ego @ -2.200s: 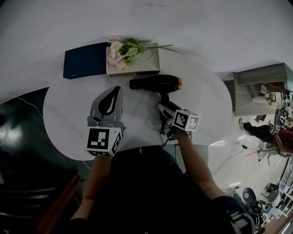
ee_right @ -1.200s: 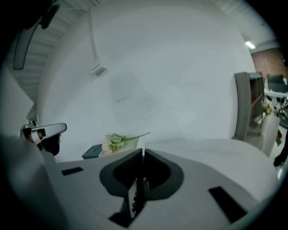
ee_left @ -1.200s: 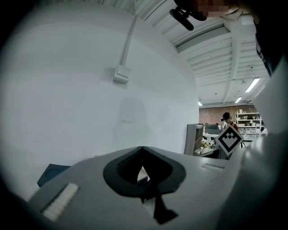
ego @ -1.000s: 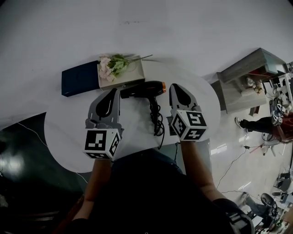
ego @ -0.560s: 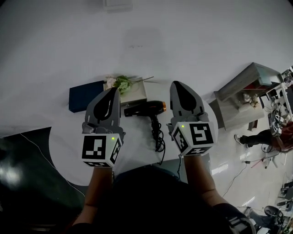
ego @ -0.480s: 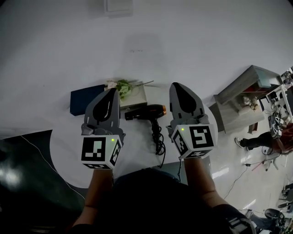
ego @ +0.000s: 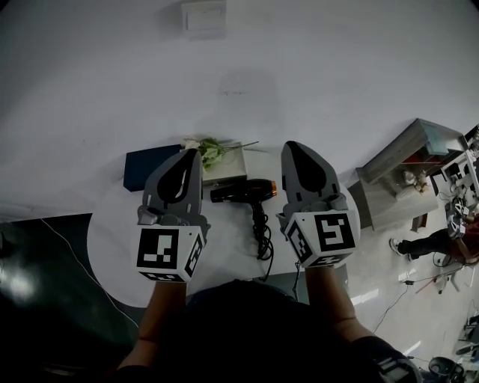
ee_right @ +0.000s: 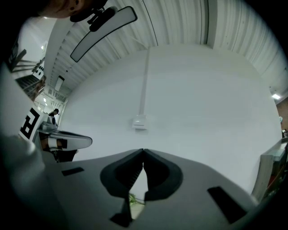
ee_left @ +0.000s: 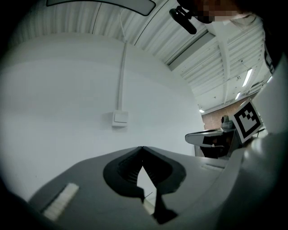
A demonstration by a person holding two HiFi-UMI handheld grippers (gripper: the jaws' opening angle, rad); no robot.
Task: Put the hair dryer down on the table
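left gripper: grey two-jaw gripper with marker cube [ego: 191,154], held up level over the table's near left; jaws clenched tip to tip, nothing in them
right gripper: matching grey gripper [ego: 289,146], level over the near right; jaws clenched, empty
table: round white tabletop [ego: 112,239], below both grippers
cord: black cable [ego: 262,233] bunched on the table, runs from the dryer handle
hair dryer: black hair dryer with orange ring [ego: 243,191], lying on its side mid-table, seen between the grippers, touched by neither
tray: pale rectangular box [ego: 228,170] just behind the dryer, pink-and-green flowers [ego: 206,149] on it
blue box: flat dark blue box [ego: 146,166], touching the tray's left side
wall: white switch plate [ego: 203,15], far up
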